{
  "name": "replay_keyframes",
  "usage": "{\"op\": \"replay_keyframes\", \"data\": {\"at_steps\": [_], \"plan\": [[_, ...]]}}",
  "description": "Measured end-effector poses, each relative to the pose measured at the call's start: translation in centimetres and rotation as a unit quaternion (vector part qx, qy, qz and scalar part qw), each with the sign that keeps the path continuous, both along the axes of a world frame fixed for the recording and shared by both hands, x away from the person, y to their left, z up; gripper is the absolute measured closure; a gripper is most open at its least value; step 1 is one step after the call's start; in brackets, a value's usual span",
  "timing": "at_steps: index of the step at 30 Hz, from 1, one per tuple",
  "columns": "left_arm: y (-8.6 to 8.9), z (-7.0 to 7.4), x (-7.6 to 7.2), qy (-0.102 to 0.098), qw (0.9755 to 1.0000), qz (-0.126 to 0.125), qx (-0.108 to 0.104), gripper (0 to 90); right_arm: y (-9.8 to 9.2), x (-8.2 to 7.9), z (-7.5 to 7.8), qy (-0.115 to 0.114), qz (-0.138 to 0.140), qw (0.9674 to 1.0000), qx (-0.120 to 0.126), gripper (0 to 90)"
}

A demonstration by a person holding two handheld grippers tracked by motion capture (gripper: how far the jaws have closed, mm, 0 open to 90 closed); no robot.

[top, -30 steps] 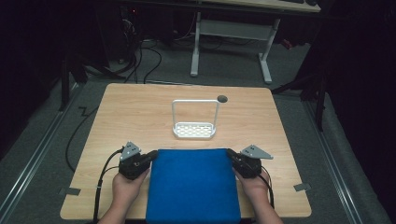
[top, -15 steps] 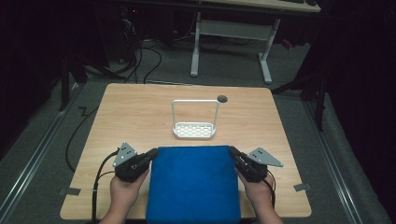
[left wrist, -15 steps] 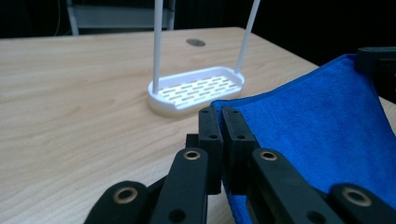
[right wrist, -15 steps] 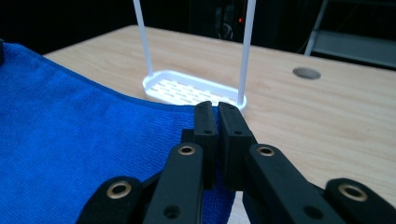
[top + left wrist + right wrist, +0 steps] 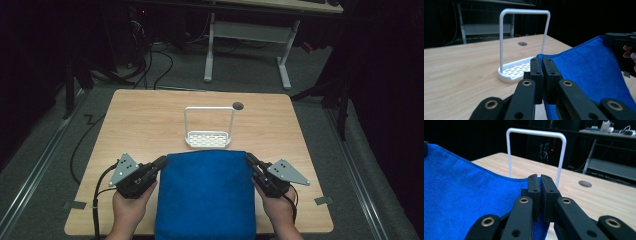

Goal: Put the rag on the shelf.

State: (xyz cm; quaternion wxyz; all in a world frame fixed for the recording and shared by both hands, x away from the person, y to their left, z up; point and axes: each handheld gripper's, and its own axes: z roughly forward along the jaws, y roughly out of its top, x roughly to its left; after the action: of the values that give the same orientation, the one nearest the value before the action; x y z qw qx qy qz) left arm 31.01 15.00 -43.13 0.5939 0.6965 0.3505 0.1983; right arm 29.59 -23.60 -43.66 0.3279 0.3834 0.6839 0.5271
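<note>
Blue towel lies spread on the wooden counter, on the person's side of the white wire rack, its far edge just short of the rack's perforated base. Left claw is clenched on the towel's far left corner; in the left gripper view the 2 jaws sit pressed together with blue cloth between them. Right claw is clenched on the far right corner, same picture in the right gripper view. Towel edge runs between the 2 claws, lifted slightly off the counter there. A round hole in the counter sits beyond the rack, off its right post.
</note>
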Motion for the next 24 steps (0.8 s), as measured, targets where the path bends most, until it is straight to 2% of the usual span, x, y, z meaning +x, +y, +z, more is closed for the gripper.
{"op": "replay_keyframes", "data": {"at_steps": [1, 5, 6, 8, 11, 20, 21, 24], "plan": [[0.1, 0.4, -0.2, -0.008, 1.0000, 0.002, -0.002, 87.7, 0.0, -0.1, 0.5, -0.010, 0.002, 0.9999, 0.001, 87.4], [0.3, 1.1, -0.5, -0.018, 0.9998, 0.004, -0.009, 87.8, 0.0, -0.4, 1.0, -0.014, 0.003, 0.9999, 0.009, 87.4], [0.5, 1.5, -0.7, -0.025, 0.9996, 0.004, -0.012, 87.7, 0.0, -0.5, 1.6, -0.028, 0.005, 0.9996, 0.009, 87.4], [0.5, 1.9, -0.7, -0.032, 0.9994, 0.005, -0.012, 87.8, 0.0, -0.7, 2.1, -0.034, 0.004, 0.9993, 0.013, 87.4], [0.5, 2.6, -0.5, -0.042, 0.9990, 0.003, -0.012, 88.0, 0.1, -0.7, 3.1, -0.045, 0.008, 0.9988, 0.014, 87.4], [1.0, 5.2, 0.1, -0.071, 0.9970, 0.008, -0.030, 88.1, 0.2, -0.3, 5.5, -0.072, 0.012, 0.9971, 0.023, 87.5], [1.1, 5.7, 0.3, -0.077, 0.9965, 0.009, -0.031, 88.2, 0.3, -0.2, 6.3, -0.082, 0.014, 0.9963, 0.022, 87.6], [1.2, 6.5, 0.6, -0.086, 0.9957, 0.011, -0.033, 88.2, 0.3, 0.0, 7.2, -0.092, 0.014, 0.9953, 0.026, 87.6]]}}
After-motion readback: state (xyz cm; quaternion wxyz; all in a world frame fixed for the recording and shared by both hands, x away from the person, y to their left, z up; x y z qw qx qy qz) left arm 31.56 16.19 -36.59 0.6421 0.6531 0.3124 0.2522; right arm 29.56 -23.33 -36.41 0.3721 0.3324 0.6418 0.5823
